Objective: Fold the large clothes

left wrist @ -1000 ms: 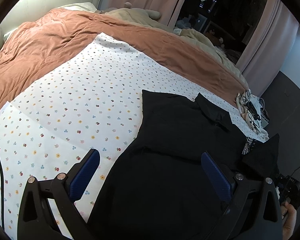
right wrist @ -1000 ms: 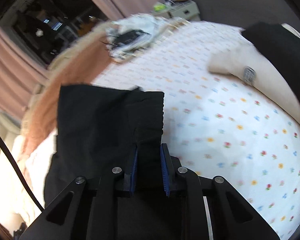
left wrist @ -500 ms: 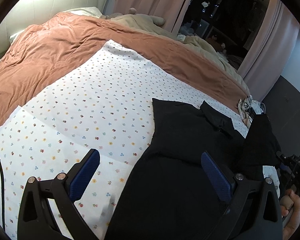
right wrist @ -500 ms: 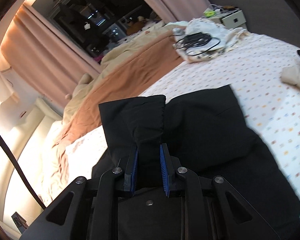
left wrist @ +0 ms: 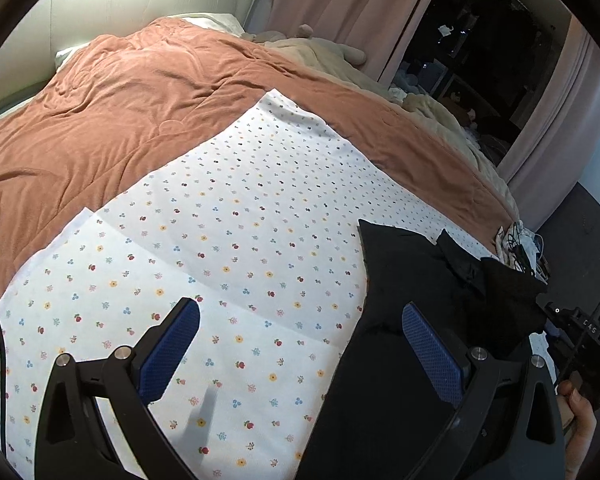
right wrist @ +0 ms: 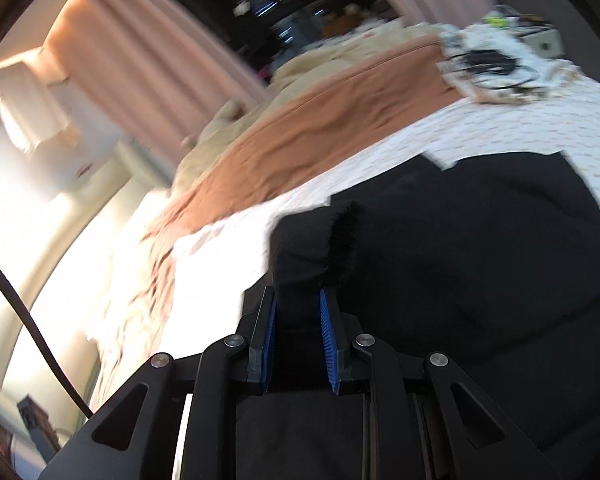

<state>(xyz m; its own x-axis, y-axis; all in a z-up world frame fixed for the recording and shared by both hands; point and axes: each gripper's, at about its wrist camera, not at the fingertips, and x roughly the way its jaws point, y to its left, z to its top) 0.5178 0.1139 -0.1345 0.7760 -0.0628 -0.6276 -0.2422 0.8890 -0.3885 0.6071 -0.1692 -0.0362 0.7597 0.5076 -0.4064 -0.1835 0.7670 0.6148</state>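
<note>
A black garment [left wrist: 412,272] lies on the flower-print sheet [left wrist: 220,220], at the right of the left wrist view. My left gripper [left wrist: 300,308] hovers wide open over the garment's left edge, nothing between its blue pads. In the right wrist view my right gripper [right wrist: 298,296] grips a folded black sleeve end [right wrist: 308,240], held up over the garment's body [right wrist: 480,260]. Its jaws are opening slightly, with the fabric still filling the gap between the pads. A hand [left wrist: 576,404] holding that gripper shows at the right edge of the left wrist view.
A rust-brown duvet [left wrist: 140,120] covers the far half of the bed, beige bedding behind it. A pale cloth bundle with black cables [right wrist: 492,64] sits at the bed's corner. Pink curtains [left wrist: 340,0] and dark shelves stand beyond; dark floor [left wrist: 572,236] lies to the right.
My right gripper has swung and rolled, carrying the sleeve across over the garment's body. My left gripper has drifted, so the garment now sits further right in its view.
</note>
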